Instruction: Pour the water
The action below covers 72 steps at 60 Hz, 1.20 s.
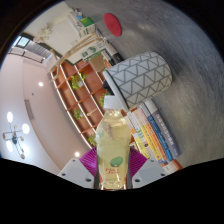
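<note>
The view is strongly rotated: the room appears tilted on its side. The largest surface is a grey speckled tabletop (180,40), which fills the far right of the scene. To the left lies a pale ceiling or wall area with several round lights (14,130).

Between these two areas stands a wooden shelving unit (85,85) with open compartments holding assorted small items; their nature cannot be determined. Farther away, beyond the shelves, lie some pale boxes or cartons (65,35).

On the tabletop, just beyond the gripper, stands a white cup (140,75) with a dark geometric line pattern. Its opening faces left in the view, toward the shelving. Near the cup, to the right of the bottle, is a row of books (155,130) with coloured spines, placed side by side. Farther away on the tabletop lies a small red round object (113,22), well apart from the cup.

The bottle (113,140) is a clear plastic container filled with a yellowish liquid. It carries a green and white label and has a pale cap. The cap end points toward the patterned cup, and the cap appears close to the rim of the cup; contact cannot be confirmed.

The gripper (113,170) is pinching the bottle: the magenta pads (88,162) press against the labelled lower body from both sides, with no visible gap at either side. The bottle is held between the fingers and extends ahead of them
</note>
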Available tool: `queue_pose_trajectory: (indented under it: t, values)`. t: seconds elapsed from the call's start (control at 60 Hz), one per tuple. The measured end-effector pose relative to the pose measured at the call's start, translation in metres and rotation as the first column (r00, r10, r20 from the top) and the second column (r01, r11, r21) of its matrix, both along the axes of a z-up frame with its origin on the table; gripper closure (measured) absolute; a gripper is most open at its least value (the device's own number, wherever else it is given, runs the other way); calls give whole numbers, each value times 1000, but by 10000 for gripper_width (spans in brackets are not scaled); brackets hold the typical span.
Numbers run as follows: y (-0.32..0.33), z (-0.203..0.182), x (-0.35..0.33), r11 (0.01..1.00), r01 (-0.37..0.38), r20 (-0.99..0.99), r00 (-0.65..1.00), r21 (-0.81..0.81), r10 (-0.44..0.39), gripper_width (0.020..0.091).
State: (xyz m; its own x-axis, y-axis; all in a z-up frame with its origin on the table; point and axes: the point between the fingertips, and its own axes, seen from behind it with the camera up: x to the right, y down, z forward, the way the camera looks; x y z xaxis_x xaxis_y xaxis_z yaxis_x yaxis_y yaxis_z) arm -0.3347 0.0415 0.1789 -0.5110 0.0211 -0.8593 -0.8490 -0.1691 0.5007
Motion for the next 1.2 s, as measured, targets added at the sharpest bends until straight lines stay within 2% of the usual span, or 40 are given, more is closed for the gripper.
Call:
queue_pose_trajectory:
  t: [0.117, 0.183, 0.233, 0.333, 0.4, 0.517, 0.617, 0.65, 0.683, 0.833, 0.983, 1.083, 1.2]
  values:
    - [-7, 11, -17, 998, -55, 238, 970, 4, 53, 727]
    - [-24, 27, -26, 996, -84, 415, 907, 14, 70, 707]
    - [-12, 29, -22, 996, -94, 558, 826, 8, 73, 707]
    - [-6, 61, -8, 991, -99, 791, 612, 88, -9, 707]
    - [-10, 88, 6, 985, -104, 908, 411, 134, -80, 707]
    - [10, 108, 40, 981, -90, 985, 34, 172, -170, 708]
    - [21, 119, 82, 986, -29, 964, -208, 162, -165, 708]
    - [34, 108, 103, 987, -7, 949, -273, 163, -159, 708]
    - [26, 117, 111, 989, 22, 938, -321, 147, -133, 708]
    - [33, 90, 188, 983, 137, 891, -451, 119, -45, 701]
    - [42, 36, 257, 972, 224, 846, -530, 75, 57, 702]
    - [47, -6, 285, 966, 256, 828, -547, 22, 127, 700]
    - [50, -48, 297, 967, 255, 817, -554, -17, 161, 699]
